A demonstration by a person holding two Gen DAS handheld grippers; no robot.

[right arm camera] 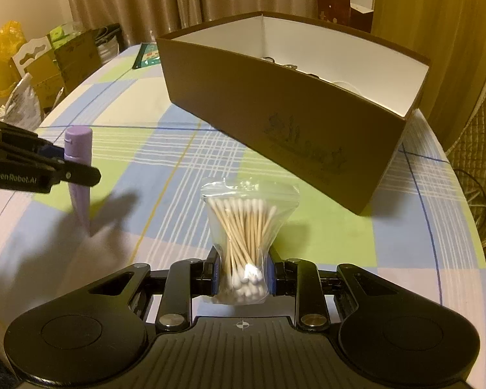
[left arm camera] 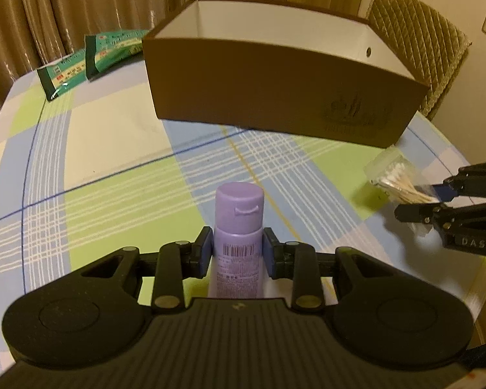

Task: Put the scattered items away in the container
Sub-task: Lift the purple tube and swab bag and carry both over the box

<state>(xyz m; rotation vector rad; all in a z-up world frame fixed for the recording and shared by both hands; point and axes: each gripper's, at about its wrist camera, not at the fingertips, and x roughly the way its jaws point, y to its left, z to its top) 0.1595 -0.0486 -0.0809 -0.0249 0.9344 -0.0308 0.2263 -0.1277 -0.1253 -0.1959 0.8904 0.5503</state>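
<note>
My left gripper (left arm camera: 238, 248) is shut on a purple tube (left arm camera: 238, 227), cap pointing away, lifted above the checked tablecloth (left arm camera: 113, 149). My right gripper (right arm camera: 241, 274) is shut on a clear bag of cotton swabs (right arm camera: 243, 227), squeezed at its middle. The brown cardboard box (left arm camera: 275, 94) with white inner walls stands ahead of both. In the left wrist view the right gripper (left arm camera: 437, 201) shows at the right edge with the swab bag (left arm camera: 395, 181). In the right wrist view the left gripper (right arm camera: 64, 168) holds the purple tube (right arm camera: 79, 175) at the left. Small items lie inside the box (right arm camera: 275, 103).
Two green packets (left arm camera: 90, 55) lie on the table left of the box. A quilted chair back (left arm camera: 418, 42) stands behind the box at right. Bags and cartons (right arm camera: 39, 68) sit on the floor beyond the table's left edge. The round table edge (right arm camera: 469, 227) curves close at right.
</note>
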